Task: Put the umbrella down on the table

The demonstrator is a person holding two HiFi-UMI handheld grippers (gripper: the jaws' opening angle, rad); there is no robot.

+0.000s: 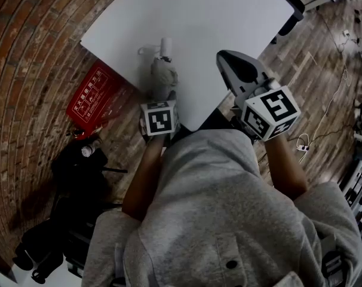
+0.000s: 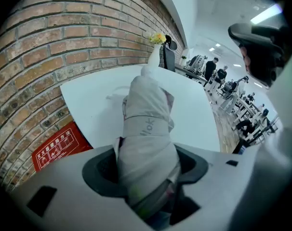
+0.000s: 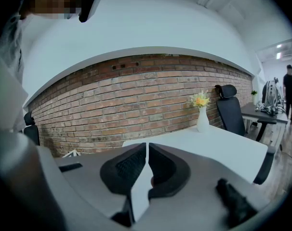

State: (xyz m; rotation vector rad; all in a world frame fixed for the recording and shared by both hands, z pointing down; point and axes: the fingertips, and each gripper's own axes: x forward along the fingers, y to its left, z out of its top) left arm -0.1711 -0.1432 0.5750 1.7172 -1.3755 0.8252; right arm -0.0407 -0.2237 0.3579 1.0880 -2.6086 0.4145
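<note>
Table: white top (image 1: 217, 17), filling the upper centre of the head view, with one corner toward the upper left.
Room: a red-brick wall (image 3: 136, 95) runs behind the table. A wood-plank floor (image 1: 312, 82) shows at the right of the head view. Desks and standing people (image 2: 214, 67) occupy the far right of the left gripper view.
Count, task items: one umbrella (image 1: 163, 73); two grippers.
Count, other items: one white vase (image 3: 202, 119) with yellow flowers, standing on the table; one black office chair (image 3: 230, 110) at the table's far end; one red sign (image 1: 91, 94) low against the wall, left of the table.
Umbrella: folded, grey, bound by its strap. It extends lengthwise over the table near the lower left edge, pale handle end toward the top of the frame. Its wrist loop (image 1: 146, 51) lies on the white top. Whether the handle end touches the table cannot be determined.
Left gripper (image 1: 163, 97): jaws stand wide, both pads pressed against the near end of the folded umbrella, which fills the gap between them.
Right gripper (image 1: 229, 58): jaws together, only a hairline slit between the pads, nothing in it. It sits over the table's near edge at centre right of the head view, to the right of the umbrella and not touching it.
</note>
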